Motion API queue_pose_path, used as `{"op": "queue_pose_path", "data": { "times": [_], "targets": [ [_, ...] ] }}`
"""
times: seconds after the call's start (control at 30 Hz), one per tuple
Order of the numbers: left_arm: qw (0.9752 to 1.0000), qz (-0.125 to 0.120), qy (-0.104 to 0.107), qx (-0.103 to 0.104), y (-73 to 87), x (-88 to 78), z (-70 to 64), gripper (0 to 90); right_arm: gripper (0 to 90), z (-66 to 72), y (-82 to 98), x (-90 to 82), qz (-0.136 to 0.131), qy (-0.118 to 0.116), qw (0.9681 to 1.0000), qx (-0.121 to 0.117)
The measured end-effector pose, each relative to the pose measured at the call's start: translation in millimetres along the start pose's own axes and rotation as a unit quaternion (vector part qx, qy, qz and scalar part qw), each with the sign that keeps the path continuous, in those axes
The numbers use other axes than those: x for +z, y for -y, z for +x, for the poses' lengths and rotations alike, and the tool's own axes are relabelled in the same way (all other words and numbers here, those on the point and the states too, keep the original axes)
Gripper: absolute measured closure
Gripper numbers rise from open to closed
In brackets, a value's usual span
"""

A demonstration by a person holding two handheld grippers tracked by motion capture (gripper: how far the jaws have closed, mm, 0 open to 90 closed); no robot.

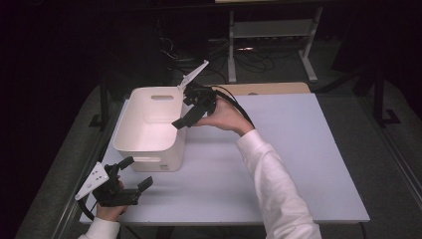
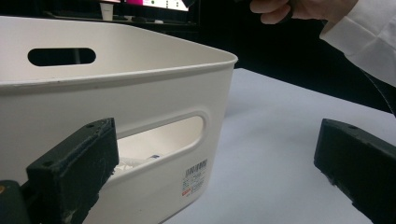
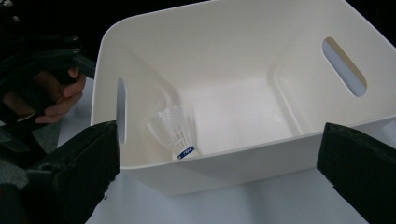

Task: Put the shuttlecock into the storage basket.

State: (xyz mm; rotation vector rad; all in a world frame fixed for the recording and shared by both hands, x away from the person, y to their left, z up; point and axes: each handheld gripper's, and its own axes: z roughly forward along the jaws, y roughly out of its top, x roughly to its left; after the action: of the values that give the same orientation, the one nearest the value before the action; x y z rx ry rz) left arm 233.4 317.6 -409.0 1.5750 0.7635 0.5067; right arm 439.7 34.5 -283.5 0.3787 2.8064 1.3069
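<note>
A white plastic bin [image 1: 149, 124] with handle slots stands at the table's left. A white shuttlecock [image 3: 175, 130] lies on the bin's floor [image 3: 233, 107] in a corner by one slot, with its blue-banded base against the wall. My right gripper [image 1: 183, 112] hangs over the bin's right rim, tilted down into it, jaws open with nothing between them [image 3: 219, 172]. My left gripper [image 1: 138, 172] rests near the table's front left corner, open and empty. It faces the bin's near wall [image 2: 116, 93], whose slot shows a bit of the shuttlecock [image 2: 140, 161].
The pale table top [image 1: 278, 149] lies bare to the right of the bin. A wooden board [image 1: 268, 88] sits at its far edge. Beyond it a white frame [image 1: 268, 30] and cables stand on the dark floor. A label [image 2: 195, 176] is stuck on the bin's wall.
</note>
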Motion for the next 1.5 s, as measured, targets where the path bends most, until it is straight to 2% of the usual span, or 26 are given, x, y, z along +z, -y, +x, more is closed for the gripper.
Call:
{"op": "queue_pose_path", "data": {
  "times": [0.2,0.33,0.63,0.7,0.73,0.77,1.0,1.23,1.27,1.5],
  "targets": [
    [1.0,-0.002,0.001,-0.002,0.4,1.8,0.1,0.0,0.0,4.0,10.6,-11.7,-0.006,0.004,0.9999,0.009],
    [1.0,0.0,0.001,0.0,0.2,2.0,0.5,0.0,0.0,2.5,17.9,-19.6,-0.014,0.01,0.9998,0.009],
    [1.0,-0.001,0.002,-0.002,0.4,3.2,0.8,0.0,0.0,-2.4,36.7,-34.1,-0.023,0.021,0.9991,0.028],
    [1.0,-0.001,0.001,-0.003,0.4,3.6,0.6,0.0,0.0,-2.5,39.1,-36.3,-0.023,0.021,0.9989,0.035],
    [1.0,0.001,0.0,-0.002,0.3,3.6,0.7,0.0,0.0,-4.0,40.5,-37.2,-0.023,0.023,0.9991,0.027],
    [1.0,0.001,0.001,-0.001,0.3,3.7,1.0,0.0,0.0,-3.2,41.4,-38.5,-0.022,0.023,0.9989,0.034],
    [1.0,0.004,0.0,0.001,0.2,4.1,1.3,0.0,0.0,-3.8,48.9,-45.3,-0.026,0.028,0.9987,0.033],
    [1.0,0.002,0.001,0.0,0.2,4.8,1.2,0.0,0.0,-1.9,57.2,-52.1,-0.032,0.029,0.9979,0.047],
    [1.0,0.002,0.001,0.001,0.2,4.8,1.3,0.0,0.0,-2.1,58.6,-52.7,-0.033,0.033,0.9981,0.041],
    [1.0,0.001,0.001,0.001,-0.1,5.2,1.2,0.0,0.0,-2.4,68.6,-58.7,-0.039,0.038,0.9972,0.051]
  ]
}}
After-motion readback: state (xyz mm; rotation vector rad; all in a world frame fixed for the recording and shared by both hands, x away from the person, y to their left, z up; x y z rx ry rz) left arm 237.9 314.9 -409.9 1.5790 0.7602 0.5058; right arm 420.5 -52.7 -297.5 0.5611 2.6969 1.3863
